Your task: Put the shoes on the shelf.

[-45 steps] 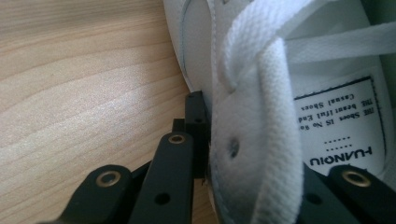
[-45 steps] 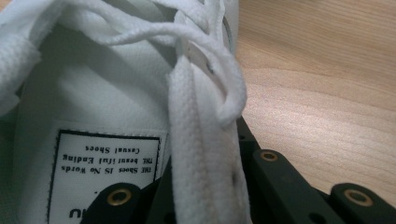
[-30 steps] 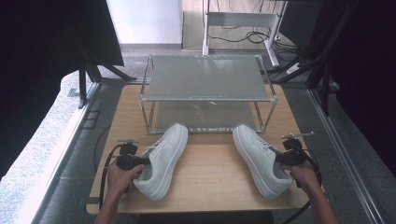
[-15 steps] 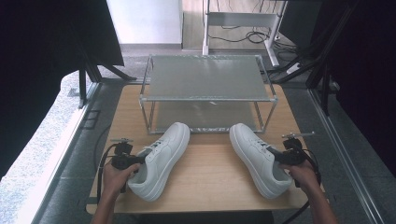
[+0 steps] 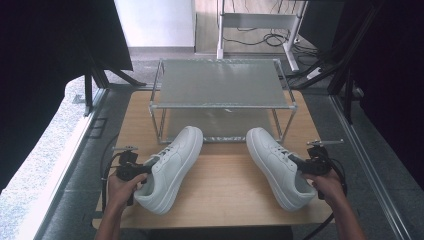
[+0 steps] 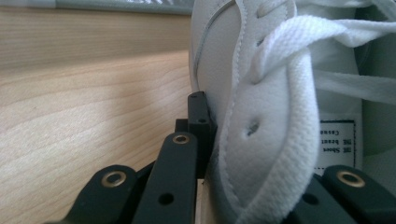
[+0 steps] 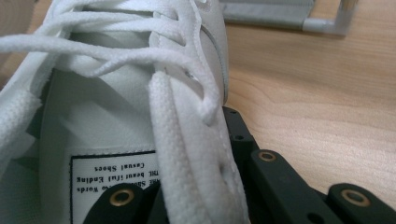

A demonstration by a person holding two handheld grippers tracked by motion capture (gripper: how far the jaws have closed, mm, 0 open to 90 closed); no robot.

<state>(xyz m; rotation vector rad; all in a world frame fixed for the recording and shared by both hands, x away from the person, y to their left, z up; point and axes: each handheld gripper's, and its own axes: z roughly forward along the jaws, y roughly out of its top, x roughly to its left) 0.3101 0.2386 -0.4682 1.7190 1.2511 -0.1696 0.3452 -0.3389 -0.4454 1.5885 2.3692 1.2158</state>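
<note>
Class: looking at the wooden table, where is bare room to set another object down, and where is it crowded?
Bare: the light wooden tabletop between the left white sneaker and right white sneaker, and the top of the metal-framed shelf. Crowded: both outer edges, where each gripper's jaws clamp a shoe.

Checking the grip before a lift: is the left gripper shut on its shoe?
Shut: the left gripper has the shoe collar wall pinched between its jaws.

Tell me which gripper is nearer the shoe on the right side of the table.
Right. The right gripper is clamped on that shoe's collar; the left gripper grips the other shoe, across the table.
</note>
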